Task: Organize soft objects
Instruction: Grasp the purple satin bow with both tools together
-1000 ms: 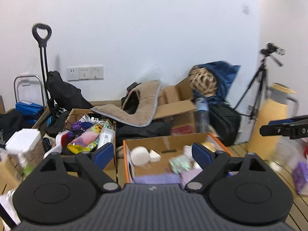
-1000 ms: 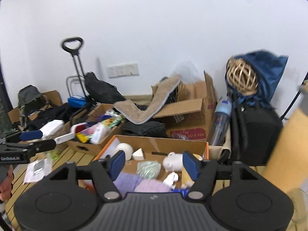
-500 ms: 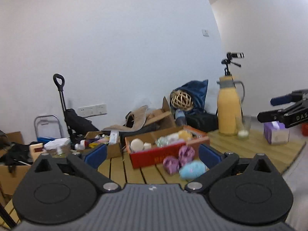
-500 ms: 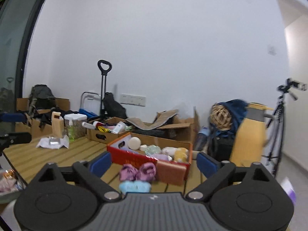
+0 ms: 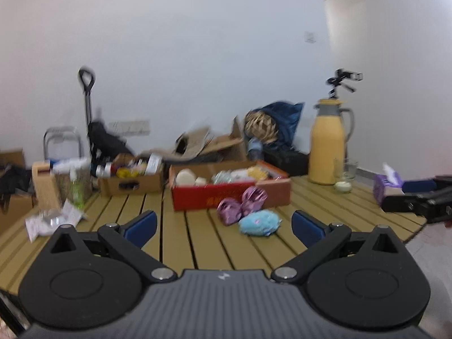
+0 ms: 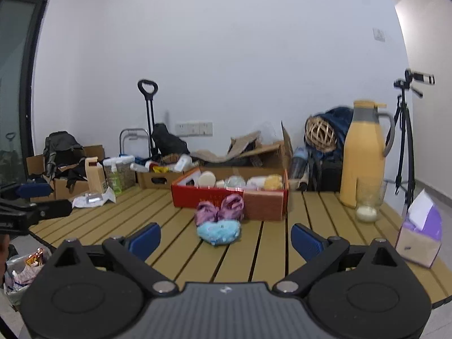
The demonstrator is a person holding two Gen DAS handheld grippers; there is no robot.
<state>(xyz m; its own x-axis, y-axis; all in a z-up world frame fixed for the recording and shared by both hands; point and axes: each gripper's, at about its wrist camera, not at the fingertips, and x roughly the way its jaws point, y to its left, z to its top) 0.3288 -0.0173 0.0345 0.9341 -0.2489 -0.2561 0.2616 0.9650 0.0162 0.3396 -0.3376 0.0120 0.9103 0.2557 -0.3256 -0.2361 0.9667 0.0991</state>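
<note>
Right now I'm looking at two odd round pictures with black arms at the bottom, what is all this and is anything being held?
There is no robot here. A person holds a hand-held claw in each hand, and each claw carries a wide-angle camera looking out along its two blue-tipped fingers. One picture is from the left claw, the other from the right claw. Both have just been opening, now stand wide open and hold nothing.

Ahead is a slatted wooden table. On it lie a blue plush and two purple soft toys, touching each other, in front of a red box already filled with soft things. A yellow jug and a tissue box stand to the right.
</note>
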